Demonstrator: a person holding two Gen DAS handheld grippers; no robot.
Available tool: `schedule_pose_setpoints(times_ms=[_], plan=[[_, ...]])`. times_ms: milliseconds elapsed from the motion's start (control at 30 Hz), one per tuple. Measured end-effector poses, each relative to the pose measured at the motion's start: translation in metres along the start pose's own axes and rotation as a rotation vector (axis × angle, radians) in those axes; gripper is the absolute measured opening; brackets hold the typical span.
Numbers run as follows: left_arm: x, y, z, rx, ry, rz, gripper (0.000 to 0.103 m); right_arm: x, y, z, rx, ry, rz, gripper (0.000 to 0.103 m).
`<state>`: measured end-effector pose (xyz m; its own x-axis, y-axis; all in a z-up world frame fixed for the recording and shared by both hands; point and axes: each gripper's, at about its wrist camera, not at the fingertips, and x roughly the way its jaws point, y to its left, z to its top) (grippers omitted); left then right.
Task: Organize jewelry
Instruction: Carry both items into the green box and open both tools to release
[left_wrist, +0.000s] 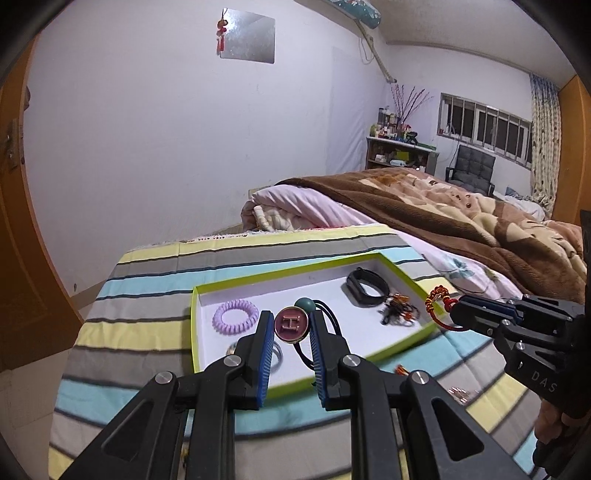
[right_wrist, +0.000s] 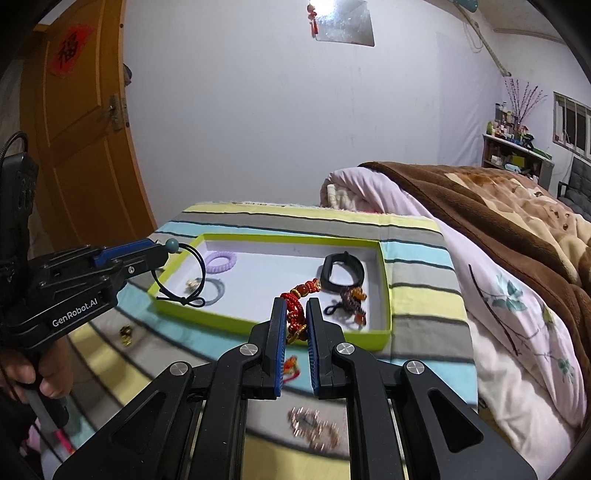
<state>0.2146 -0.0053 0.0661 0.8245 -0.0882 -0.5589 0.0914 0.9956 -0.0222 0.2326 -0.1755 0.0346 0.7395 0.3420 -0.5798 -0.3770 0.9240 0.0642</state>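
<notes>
A green-rimmed white tray (left_wrist: 406, 271) (right_wrist: 384, 280) lies on the striped cloth. My left gripper (left_wrist: 291, 321) (right_wrist: 168, 251) is shut on a hair tie with a maroon H button (left_wrist: 291, 324) and a teal bead (right_wrist: 171, 245), held above the tray's near left part. My right gripper (right_wrist: 295, 314) (left_wrist: 456, 314) is shut on a red beaded cord bracelet (right_wrist: 299, 295) (left_wrist: 436, 301) at the tray's right rim. In the tray lie a purple coil hair tie (left_wrist: 235, 316), a black band (left_wrist: 367, 286), a dark beaded piece (left_wrist: 399, 312) and a grey tie (right_wrist: 214, 291).
A gold trinket (right_wrist: 125, 334) and a rose-gold chain (right_wrist: 314, 428) lie on the striped cloth (left_wrist: 147, 266) outside the tray. A bed with a brown blanket (left_wrist: 461, 221) is on the right. An orange door (right_wrist: 85, 147) stands on the left.
</notes>
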Motion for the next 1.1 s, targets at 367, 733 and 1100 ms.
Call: schedule_pose_setpoints(times_ms=[367,733,1100], plan=[[0.076,0.007,0.019,0.007,0.071,0.013,0.020,0.068,-0.006,0.010,-0.005,0.091,0.026,0.011],[0.133,0.015,0.020,-0.006,0.172,0.040,0.020,0.109,-0.012,0.006,0.001,0.181,0.021,0.011],[0.152,0.017,0.010,-0.015,0.245,0.022,0.020,0.122,-0.021,0.003,0.028,0.233,-0.006,0.012]])
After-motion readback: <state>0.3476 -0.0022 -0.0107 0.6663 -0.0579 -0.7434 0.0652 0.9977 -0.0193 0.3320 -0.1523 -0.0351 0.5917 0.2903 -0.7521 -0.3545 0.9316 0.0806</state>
